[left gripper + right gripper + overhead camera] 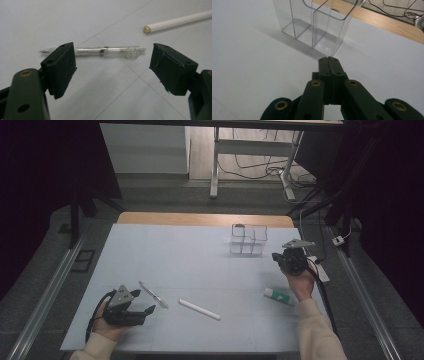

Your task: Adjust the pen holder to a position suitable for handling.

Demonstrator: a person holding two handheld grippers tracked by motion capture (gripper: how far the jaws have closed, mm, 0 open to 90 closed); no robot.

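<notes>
A clear pen [153, 294] lies on the white table sheet [170, 255] at the front left. In the left gripper view the pen [100, 51] lies crosswise just beyond my left gripper [112, 62], whose jaws stand wide apart with nothing between them. That left gripper [145, 302] rests low at the front left, held by a hand. A white stick [199, 309] lies to the right of the pen. My right gripper [329, 59] is shut on nothing, pointing at a clear divided organizer [317, 22]. In the high view the right gripper [278, 256] hovers just right of the organizer [248, 240].
A small white tube with a green label [279, 296] lies near the right forearm. A white power strip [320, 268] sits at the sheet's right edge. The wooden table edge [200, 218] runs behind the sheet, with desk legs and cables on the floor beyond.
</notes>
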